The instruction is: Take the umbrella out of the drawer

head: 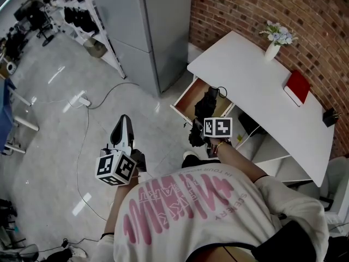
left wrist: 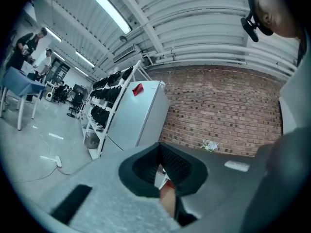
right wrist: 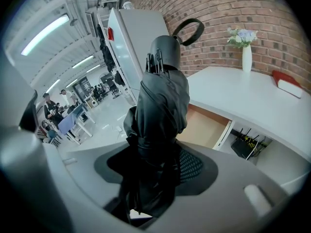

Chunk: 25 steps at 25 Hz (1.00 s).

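Observation:
A folded black umbrella [head: 207, 103] with a loop strap at its top is held up off the open wooden drawer [head: 188, 100] under the white table [head: 256, 86]. My right gripper [head: 203, 131] is shut on it. In the right gripper view the umbrella [right wrist: 160, 101] stands upright between the pads of the right gripper [right wrist: 155, 164], with the drawer [right wrist: 206, 127] behind and below it. My left gripper [head: 123, 120] hangs over the floor to the left, apart from the drawer. In its own view the left gripper [left wrist: 163, 171] has its jaws together with nothing between them.
A vase of flowers [head: 272, 48] and a red book [head: 298, 87] sit on the table by the brick wall. A tall grey cabinet [head: 158, 31] stands left of the drawer. A power strip with its cable [head: 82, 100] lies on the floor. Shelf racks [head: 82, 15] stand at the back left.

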Each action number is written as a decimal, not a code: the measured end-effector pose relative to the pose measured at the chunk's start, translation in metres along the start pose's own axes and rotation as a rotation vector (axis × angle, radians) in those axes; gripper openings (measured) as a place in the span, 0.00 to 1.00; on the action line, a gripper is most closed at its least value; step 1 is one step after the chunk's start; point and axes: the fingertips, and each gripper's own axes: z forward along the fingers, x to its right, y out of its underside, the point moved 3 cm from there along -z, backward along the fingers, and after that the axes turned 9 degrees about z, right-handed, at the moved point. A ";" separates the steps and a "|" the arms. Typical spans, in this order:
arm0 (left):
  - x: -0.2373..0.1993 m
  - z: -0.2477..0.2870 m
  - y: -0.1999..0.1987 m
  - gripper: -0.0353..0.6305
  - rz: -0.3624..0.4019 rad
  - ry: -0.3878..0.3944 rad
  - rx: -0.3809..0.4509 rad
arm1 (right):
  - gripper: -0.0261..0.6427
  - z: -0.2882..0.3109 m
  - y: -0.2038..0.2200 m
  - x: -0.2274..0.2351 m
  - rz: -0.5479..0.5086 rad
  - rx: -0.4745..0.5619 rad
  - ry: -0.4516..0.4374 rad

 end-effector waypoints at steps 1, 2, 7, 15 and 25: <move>0.001 -0.002 0.000 0.06 -0.001 0.003 0.001 | 0.42 -0.003 -0.001 -0.004 0.014 0.008 -0.013; 0.003 -0.003 0.002 0.06 -0.001 0.007 0.000 | 0.42 -0.006 -0.002 -0.008 0.030 0.016 -0.028; 0.011 -0.009 0.012 0.06 -0.016 0.031 -0.015 | 0.42 -0.022 -0.010 -0.027 0.099 0.058 -0.104; 0.019 -0.013 0.017 0.06 -0.055 0.049 -0.008 | 0.42 -0.051 -0.032 -0.059 0.079 0.125 -0.201; 0.030 0.000 0.003 0.06 -0.035 0.058 0.034 | 0.42 -0.083 -0.082 -0.100 0.011 0.245 -0.355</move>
